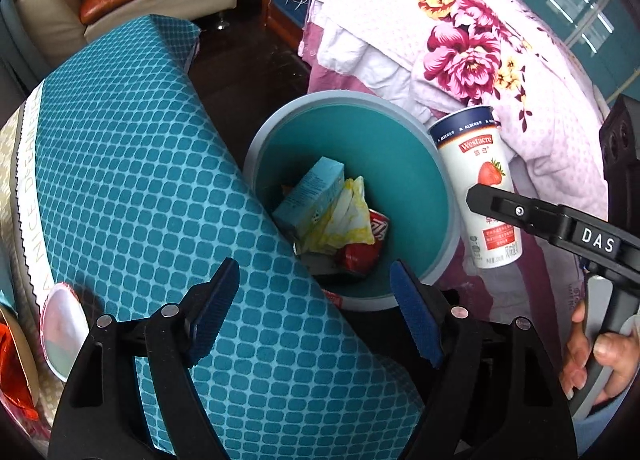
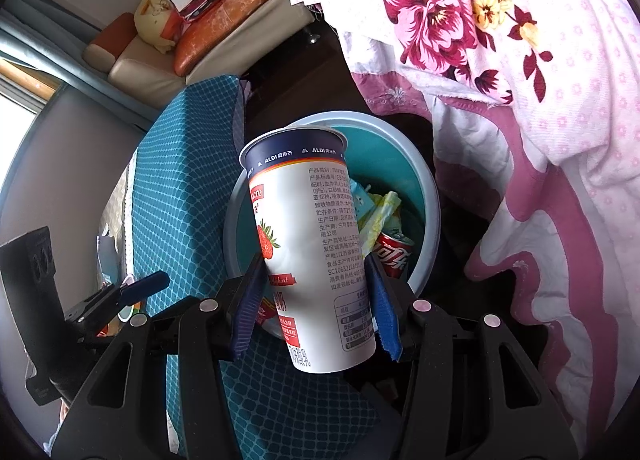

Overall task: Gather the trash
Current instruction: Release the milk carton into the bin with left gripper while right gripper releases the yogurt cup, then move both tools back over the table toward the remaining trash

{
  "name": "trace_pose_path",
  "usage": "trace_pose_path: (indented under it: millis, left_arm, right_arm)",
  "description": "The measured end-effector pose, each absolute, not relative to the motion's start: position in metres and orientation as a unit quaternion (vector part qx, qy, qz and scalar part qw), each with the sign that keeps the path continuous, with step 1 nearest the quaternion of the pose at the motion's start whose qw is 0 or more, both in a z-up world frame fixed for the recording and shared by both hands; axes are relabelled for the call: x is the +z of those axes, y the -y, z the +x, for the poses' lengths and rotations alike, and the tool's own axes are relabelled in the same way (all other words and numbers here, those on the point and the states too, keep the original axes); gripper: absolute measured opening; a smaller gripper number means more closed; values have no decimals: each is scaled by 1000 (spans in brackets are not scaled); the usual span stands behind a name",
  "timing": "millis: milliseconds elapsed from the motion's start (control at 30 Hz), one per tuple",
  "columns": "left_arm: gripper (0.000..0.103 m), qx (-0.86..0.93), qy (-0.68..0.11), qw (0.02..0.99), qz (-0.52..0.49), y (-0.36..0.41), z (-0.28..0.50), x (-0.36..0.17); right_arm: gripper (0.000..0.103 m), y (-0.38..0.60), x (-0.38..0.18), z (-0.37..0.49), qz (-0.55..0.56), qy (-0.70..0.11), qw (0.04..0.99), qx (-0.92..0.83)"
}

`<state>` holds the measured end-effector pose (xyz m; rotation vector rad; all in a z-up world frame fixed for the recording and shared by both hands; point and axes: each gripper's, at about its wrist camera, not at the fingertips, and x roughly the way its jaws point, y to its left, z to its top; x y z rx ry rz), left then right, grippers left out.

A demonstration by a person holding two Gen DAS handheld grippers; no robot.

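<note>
We take the teal bin [image 1: 400, 147] with its pale grey rim as our landmark; it stands on the dark floor between the teal-patterned cushion [image 1: 132, 187] and the flowered bedding [image 1: 480, 39]. Inside the bin we see 1 light-blue carton [image 1: 310, 191] leaning against the wall nearest the cushion, 1 crumpled yellow-and-white wrapper [image 1: 348, 215] just beside it, and 1 red drink can [image 1: 368, 244] lying against the wrapper toward the bin's near side.

Above the bin's near rim our left gripper [image 1: 316, 312] stands spread, its 2 blue pads apart with nothing between them.

Our right gripper [image 2: 316, 308] is pinching the white strawberry yogurt cup [image 2: 316, 244], 1 blue pad pressed on each side of its lower half. The cup is tilted, its dark blue top band pointing away from us. In the right wrist view it hangs over the bin; in the left wrist view it sits at the bin's rim on the bedding side. We cannot tell whether the cup holds anything.

Beyond the bin, past the far end of the cushion, a sofa [image 2: 160, 59] holds pillows.
</note>
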<state>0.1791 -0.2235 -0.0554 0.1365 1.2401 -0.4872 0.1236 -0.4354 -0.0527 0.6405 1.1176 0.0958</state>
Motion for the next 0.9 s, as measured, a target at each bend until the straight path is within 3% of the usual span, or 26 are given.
trace_pose_path:
  millis: [133, 233, 367, 500, 900]
  left_arm:
    - [81, -226, -574, 785, 57, 218, 178, -54]
    - [88, -223, -572, 787, 53, 213, 177, -53]
    - [88, -221, -573, 788, 47, 209, 175, -52]
    - [88, -221, -574, 787, 43, 201, 168, -49]
    - [89, -199, -559, 804, 31, 155, 142, -30]
  right_arm:
    - [48, 434, -53, 125, 296, -523, 799, 40]
    - [50, 434, -51, 126, 297, -523, 798, 31]
    - [67, 432, -48, 124, 294, -522, 800, 26]
    - [73, 431, -46, 122, 295, -525, 798, 27]
    - [74, 394, -29, 110, 278, -531, 799, 51]
